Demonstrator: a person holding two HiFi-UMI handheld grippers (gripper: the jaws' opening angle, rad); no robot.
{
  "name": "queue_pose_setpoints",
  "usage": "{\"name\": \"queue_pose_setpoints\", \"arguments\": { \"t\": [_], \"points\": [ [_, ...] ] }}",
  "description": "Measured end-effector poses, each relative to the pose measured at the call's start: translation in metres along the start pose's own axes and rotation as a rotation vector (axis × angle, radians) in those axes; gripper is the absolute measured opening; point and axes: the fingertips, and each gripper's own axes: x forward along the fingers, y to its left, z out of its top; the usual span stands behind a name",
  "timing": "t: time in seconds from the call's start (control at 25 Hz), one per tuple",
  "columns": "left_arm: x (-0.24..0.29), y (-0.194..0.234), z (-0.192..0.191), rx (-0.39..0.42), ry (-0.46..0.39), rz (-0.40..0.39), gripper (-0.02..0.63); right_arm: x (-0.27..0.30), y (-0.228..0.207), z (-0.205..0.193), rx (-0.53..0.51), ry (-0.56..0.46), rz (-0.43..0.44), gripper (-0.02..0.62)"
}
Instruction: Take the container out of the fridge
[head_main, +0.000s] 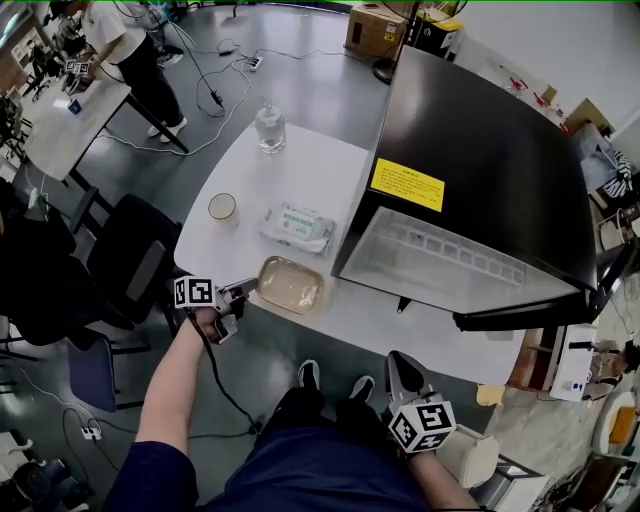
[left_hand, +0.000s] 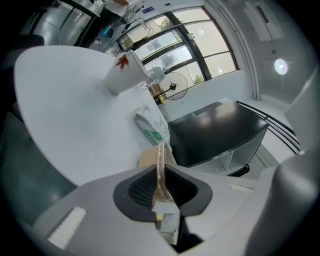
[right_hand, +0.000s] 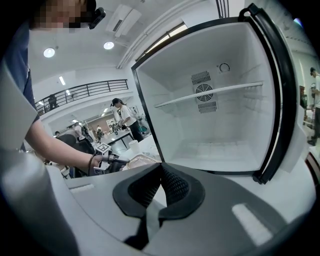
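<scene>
A white table (head_main: 300, 170) fills the middle of the head view. A black mini fridge (head_main: 480, 150) stands on its right part. The fridge is open toward the person, and the right gripper view shows a white, bare interior with one shelf (right_hand: 207, 95) across it. A yellow label (head_main: 407, 185) sits on the fridge's top near the front edge.

The container (head_main: 290, 285), a shallow clear rectangular tub with pale beige contents, is outside the fridge. It lies on the table near the near edge, just left of the fridge's open front. Behind it lies a pack of wet wipes (head_main: 297, 227). Farther back, near the far edge, stands a clear water bottle (head_main: 270, 128). A paper cup (head_main: 222, 206) stands upright to the left of the wipes.

The left gripper (head_main: 245, 293) reaches in from the table's left side. Its jaws are narrow and clamped on the container's thin rim, which runs edge-on between the ribbed pads. The right gripper (head_main: 400, 365) hangs low over the person's lap, apart from the table, pointing at the fridge's interior. Its pads meet at the tips with nothing between them.
</scene>
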Motion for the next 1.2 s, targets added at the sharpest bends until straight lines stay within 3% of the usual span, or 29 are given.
{"name": "queue_pose_setpoints", "arguments": {
  "t": [0.36, 0.56, 0.72, 0.96, 1.2],
  "points": [
    [0.003, 0.014, 0.002, 0.029, -0.001, 0.094, 0.055, 0.005, 0.003, 0.005, 0.018, -0.032, -0.009, 0.006],
    [-0.004, 0.01, 0.011, 0.132, -0.023, 0.153, 0.152, 0.003, -0.001, 0.011, 0.013, -0.051, -0.016, 0.006],
    [-0.019, 0.001, 0.022, 0.282, -0.08, 0.285, 0.155, 0.002, -0.007, 0.015, 0.009, -0.057, -0.012, 0.006],
    [-0.039, -0.06, 0.041, 0.48, -0.268, 0.402, 0.155, 0.002, -0.018, 0.034, -0.017, -0.094, -0.009, 0.006],
    [-0.018, -0.168, 0.017, 0.675, -0.321, 0.293, 0.153, -0.003, -0.042, 0.072, -0.077, -0.173, -0.025, 0.006]
  ]
}}
